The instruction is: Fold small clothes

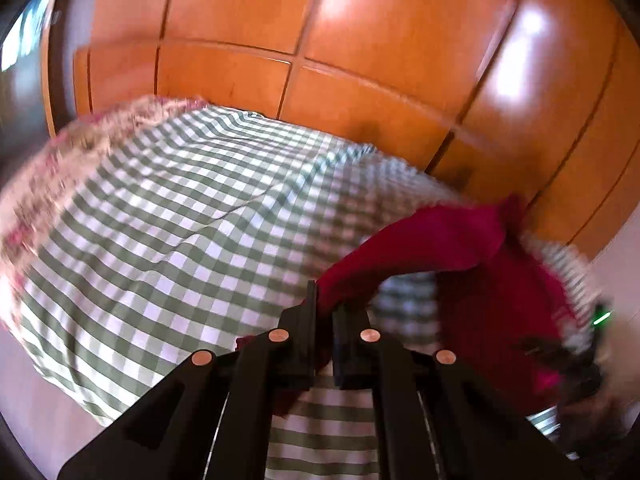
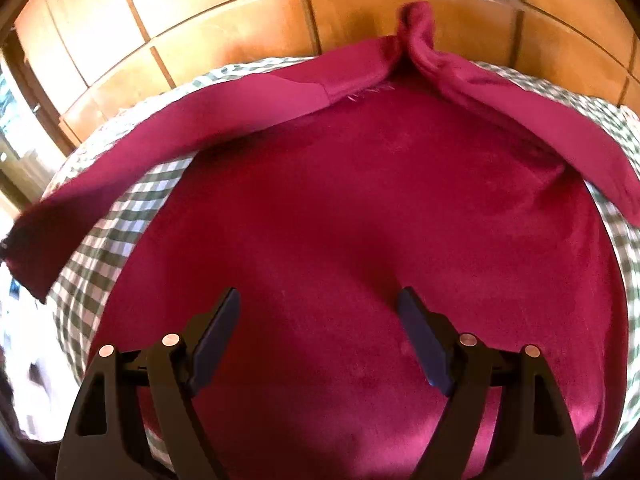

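Where the left wrist view looks forward, the left tool (image 1: 324,312) sits at lower centre, its jaws pinched nearly together on an edge of the crimson garment (image 1: 460,248). That garment rises from the jaws toward the right of the frame, lifted in a blurred band above the green-and-white checked cloth (image 1: 168,216). Checked cloth fills the centre and left. A floral fabric edge (image 1: 60,168) borders it at upper left. Orange wooden cabinet doors (image 1: 320,40) span the top. A dark blurred device with a green light (image 1: 600,316) shows at the right edge; what it is cannot be told.

Right wrist view: the right tool (image 2: 320,312) stands at lower centre, jaws spread wide, gripping nothing. Crimson garment (image 2: 360,240) lies spread beneath and ahead of it, filling mid-frame. One sleeve (image 2: 140,152) runs to the left edge, lifted clear of the checked cloth (image 2: 120,224). Another sleeve (image 2: 540,120) lies toward the right. A bunched peak of the garment sits at top centre. Wooden cabinet doors (image 2: 200,20) cross the top.
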